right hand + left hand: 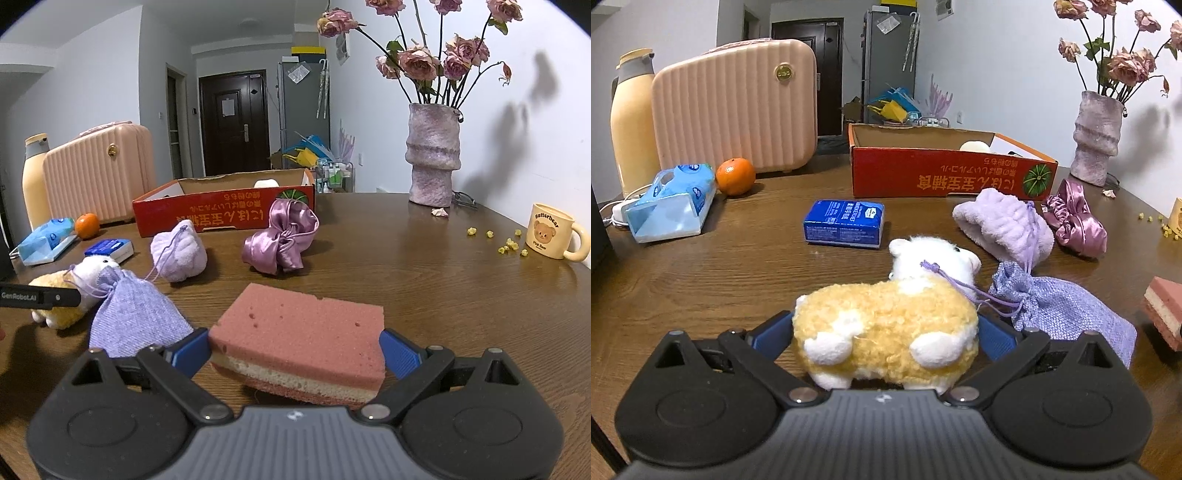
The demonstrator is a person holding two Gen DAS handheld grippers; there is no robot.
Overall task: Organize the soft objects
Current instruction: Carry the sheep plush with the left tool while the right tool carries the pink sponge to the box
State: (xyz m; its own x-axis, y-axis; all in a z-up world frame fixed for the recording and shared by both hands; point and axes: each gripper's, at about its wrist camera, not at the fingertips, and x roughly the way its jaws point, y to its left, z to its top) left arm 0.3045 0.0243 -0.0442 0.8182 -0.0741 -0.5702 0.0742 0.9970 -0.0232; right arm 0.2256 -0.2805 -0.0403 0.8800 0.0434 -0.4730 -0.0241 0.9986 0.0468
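Plush sheep (886, 325), lower centre, clamped by left gripper (884, 332): light, squashy, hold mid-body. Right gripper (295, 352) grips sponge (299, 347) edgewise; springy, compresses easily.

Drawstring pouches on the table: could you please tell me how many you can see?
3. The woven lilac pouch lies beside the plush sheep, the fluffy lilac pouch sits behind it, and the satin pink pouch lies before the red box. The box may hide more.

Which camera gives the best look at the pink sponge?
The right wrist view: the pink sponge fills the foreground between the right gripper's fingers. The left wrist view shows only its end at the right edge.
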